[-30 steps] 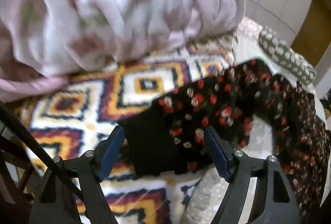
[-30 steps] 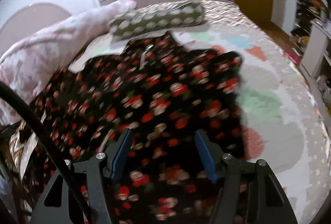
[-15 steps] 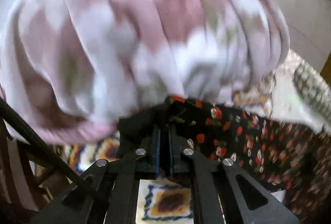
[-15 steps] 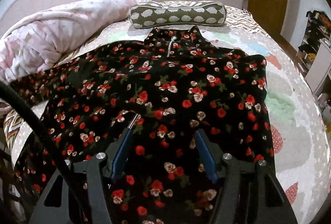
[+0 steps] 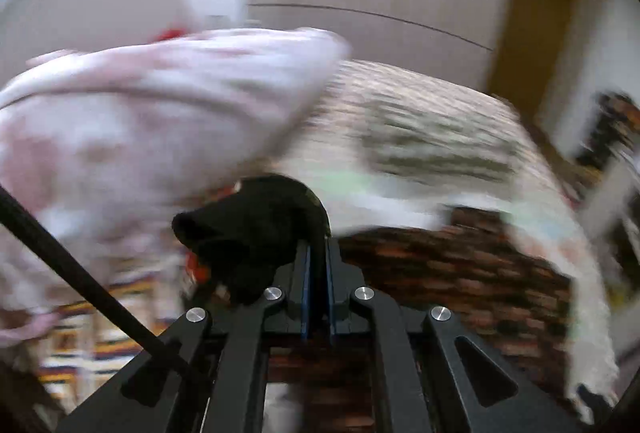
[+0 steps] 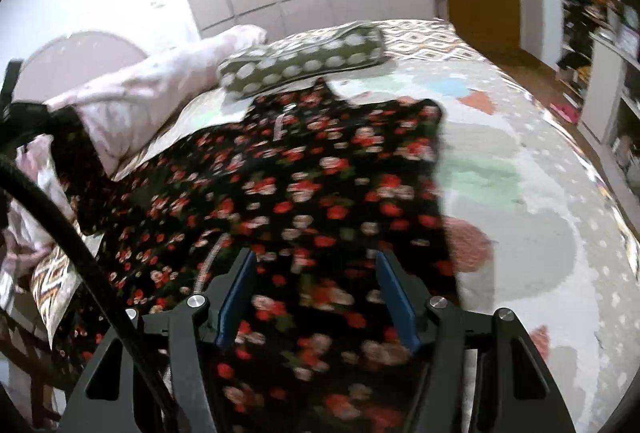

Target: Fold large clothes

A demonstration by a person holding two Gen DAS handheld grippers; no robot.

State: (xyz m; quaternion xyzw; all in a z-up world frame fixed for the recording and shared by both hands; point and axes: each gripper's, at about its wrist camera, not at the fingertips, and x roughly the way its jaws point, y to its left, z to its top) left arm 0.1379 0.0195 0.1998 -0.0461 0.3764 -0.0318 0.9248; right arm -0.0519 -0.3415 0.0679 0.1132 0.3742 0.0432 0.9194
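Note:
A black dress with red flowers [image 6: 320,193] lies spread on the bed, collar toward the far pillow. My left gripper [image 5: 316,253] is shut on the dress's black sleeve cuff [image 5: 248,233] and holds it lifted; the rest of the dress [image 5: 460,273] trails blurred below to the right. In the right wrist view the left gripper [image 6: 24,113] shows at the far left with the sleeve [image 6: 80,169] hanging from it. My right gripper [image 6: 316,297] is open and empty just above the lower part of the dress.
A rolled pink and white blanket [image 5: 140,113] [image 6: 160,85] lies along the left side of the bed. A green spotted bolster pillow [image 6: 304,61] lies at the head. The pastel bedspread [image 6: 520,213] extends right. Shelves [image 6: 608,73] stand at the far right.
My left gripper closed on the sleeve cuff and lifted it up and to the right. My right gripper stayed open over the dress, shifting slightly.

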